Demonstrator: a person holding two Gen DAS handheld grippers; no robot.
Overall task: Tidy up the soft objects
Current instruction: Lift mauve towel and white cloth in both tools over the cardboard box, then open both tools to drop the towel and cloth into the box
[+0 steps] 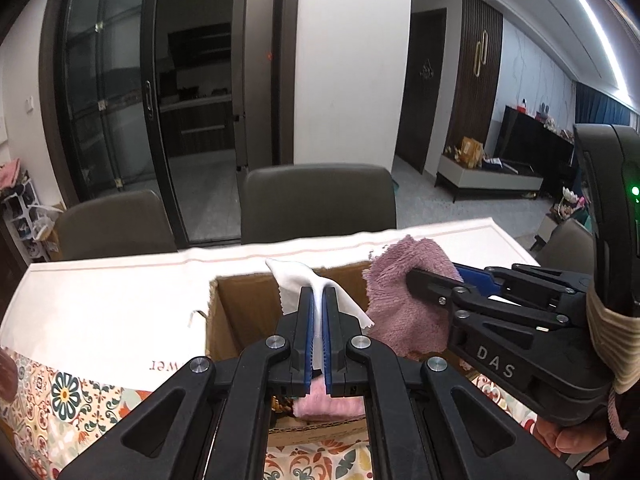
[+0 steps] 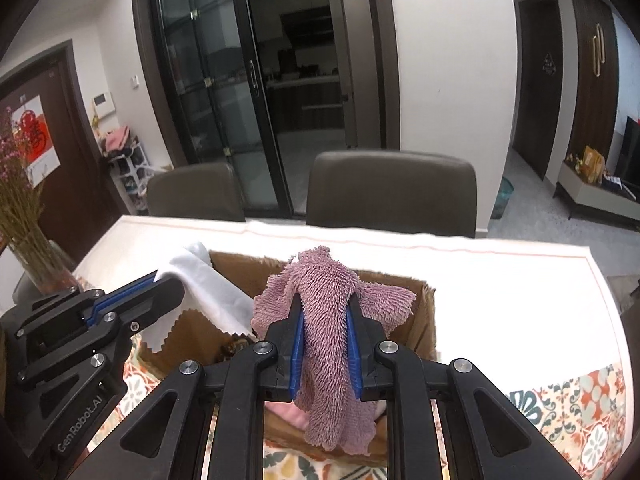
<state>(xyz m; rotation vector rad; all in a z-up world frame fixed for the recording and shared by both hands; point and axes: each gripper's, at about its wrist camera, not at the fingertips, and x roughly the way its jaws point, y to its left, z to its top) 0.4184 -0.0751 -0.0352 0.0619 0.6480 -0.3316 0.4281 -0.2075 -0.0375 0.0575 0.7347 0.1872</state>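
My left gripper (image 1: 318,300) is shut on a thin white cloth (image 1: 296,276) and holds it over an open cardboard box (image 1: 240,312). My right gripper (image 2: 325,308) is shut on a fuzzy mauve cloth (image 2: 324,280) and holds it over the same box (image 2: 424,320). In the left wrist view the right gripper (image 1: 416,276) reaches in from the right with the mauve cloth (image 1: 400,300). In the right wrist view the left gripper (image 2: 168,284) comes in from the left with the white cloth (image 2: 208,292). A pink soft item (image 1: 328,400) lies inside the box.
The box stands on a table with a white runner (image 1: 100,304) and a patterned cloth (image 1: 60,400). Two dark chairs (image 1: 316,200) stand behind the table. A vase of dried flowers (image 2: 28,240) stands at the table's left end.
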